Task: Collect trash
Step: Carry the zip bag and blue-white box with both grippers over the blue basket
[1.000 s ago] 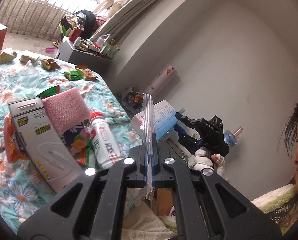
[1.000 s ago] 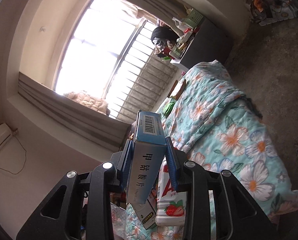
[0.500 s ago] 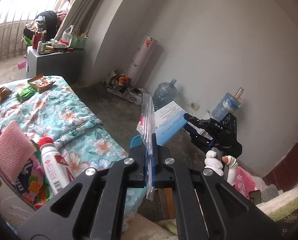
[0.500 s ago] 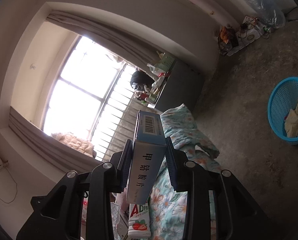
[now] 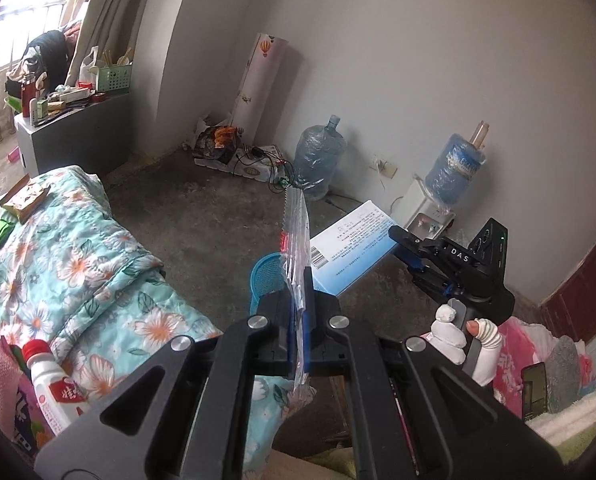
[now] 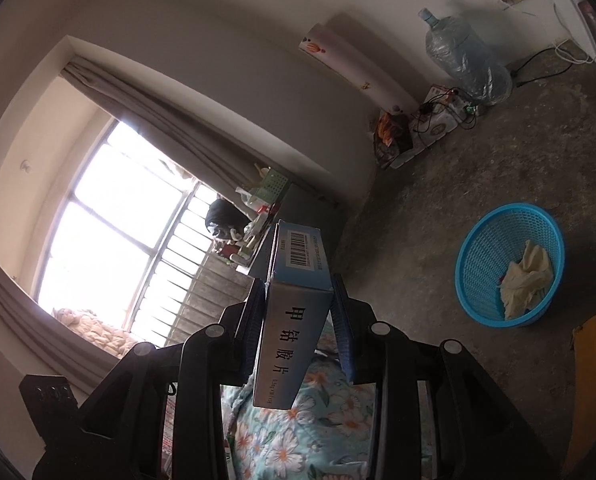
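1. Left wrist view: the left gripper (image 5: 298, 308) is clamped tight on a thin clear plastic wrapper (image 5: 296, 240), which stands on edge between its jaws and runs up toward 12 o'clock. The wrapper's lower end is hidden between the jaws, and its print is too small to read.
2. Behind the wrapper, a blue mesh basket (image 5: 266, 280) on the floor shows only part of its rim; the rest is covered by the wrapper, the jaws and the box.
3. At 3 o'clock in that view, the right gripper (image 5: 395, 246) holds a blue and white box (image 5: 351, 258) by one end. A hand in a white glove (image 5: 463, 338) grips its handle.
4. Right wrist view: the right gripper (image 6: 299, 308) is closed on the same box (image 6: 294, 320), pads pressing both sides. The box blocks the middle of the view.
5. At 3 o'clock in the right wrist view, the basket (image 6: 477, 264) stands on the bare floor, with crumpled pale material (image 6: 525, 280) inside.
6. A floral bedspread (image 5: 78, 248) fills the 9 o'clock side of the left wrist view. A red-capped white bottle (image 5: 54, 384) lies at 8 o'clock, partly cut off by the gripper body.
7. A large water jug (image 5: 317, 156) stands by the wall at 12 o'clock.
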